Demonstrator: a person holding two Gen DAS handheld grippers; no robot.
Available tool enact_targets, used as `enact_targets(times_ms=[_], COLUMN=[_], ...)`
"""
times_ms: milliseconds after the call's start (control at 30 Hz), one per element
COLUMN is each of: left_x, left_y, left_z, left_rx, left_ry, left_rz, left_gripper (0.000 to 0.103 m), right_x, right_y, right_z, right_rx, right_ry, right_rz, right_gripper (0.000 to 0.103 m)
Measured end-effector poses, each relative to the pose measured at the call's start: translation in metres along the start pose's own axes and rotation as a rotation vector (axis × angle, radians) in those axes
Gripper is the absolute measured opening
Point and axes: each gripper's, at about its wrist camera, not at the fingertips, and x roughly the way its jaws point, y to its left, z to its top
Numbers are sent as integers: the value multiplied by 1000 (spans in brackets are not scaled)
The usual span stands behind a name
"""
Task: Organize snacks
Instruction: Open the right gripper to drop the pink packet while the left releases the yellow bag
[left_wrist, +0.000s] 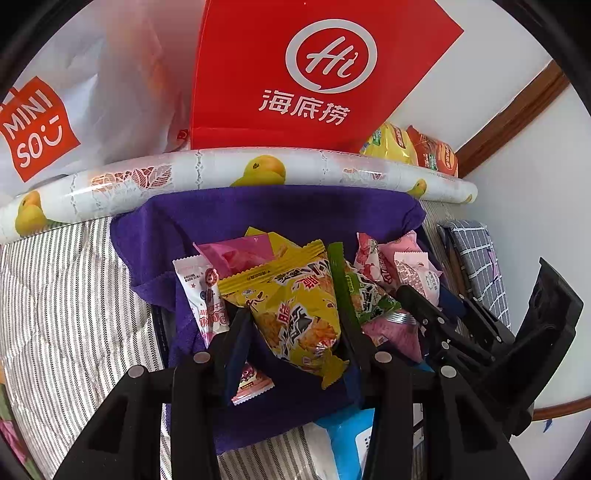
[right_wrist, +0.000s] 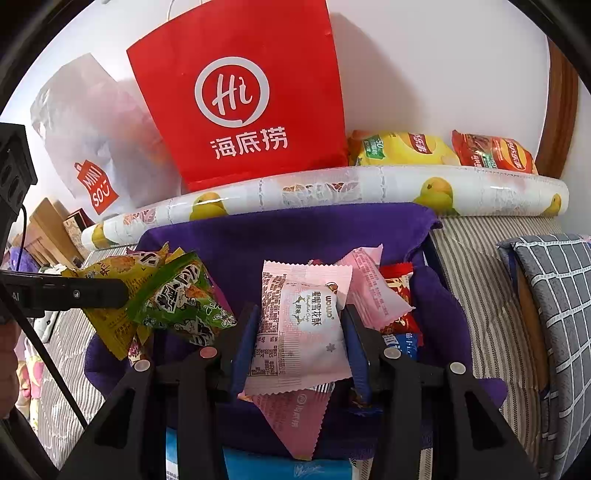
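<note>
On the purple towel-lined bin (left_wrist: 280, 214) sitting on the striped bedding (left_wrist: 66, 295), it's a heap of snack packets! The left gripper (left_wrist: 291, 325) has its fingers pinched onto a yellow crinkle-edged noodle-snack packet (left_wrist: 295, 306), held above the pile, with a green packet of the same kind (left_wrist: 354, 291) touching its right side and a white-and-pink packet (left_wrist: 201, 291) on its left. Over in the right wrist view, the right gripper (right_wrist: 301, 332) is clamped on a pale pink-and-white pastry packet (right_wrist: 299, 325), lifted over the bin's right half, above another pink wrapper (right_wrist: 295, 417). Red wrappers (right_wrist: 399, 291) lie just beside it. Behind the bin lies a rolled white plastic sheet printed with yellow fruit (right_wrist: 332, 192), and beyond that stand a red paper bag with a white logo (right_wrist: 240, 110), a translucent white shopping bag (right_wrist: 92, 147), plus a yellow chip bag (right_wrist: 402, 149) and a red chip bag (right_wrist: 495, 151) against the wall.
</note>
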Motion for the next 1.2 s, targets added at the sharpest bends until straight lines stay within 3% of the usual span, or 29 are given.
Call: enact_targets(times_ms=[767,900,1200], left_x=[3,2,-12], left_y=[2,1,-2], left_z=[1,2,4], left_rx=[-7,-14,-7], left_ry=[5,6,-45], left_rz=[-20,-29,-40], left_gripper=[43,44,59], right_x=[1,-1,-9], right_y=[0,0,5], right_z=[-1,-1,-1], right_rx=[3,2,-20], right_ry=[-4,-10,-54], right_rz=[-10,-9,-16], right_gripper=[46,52,59])
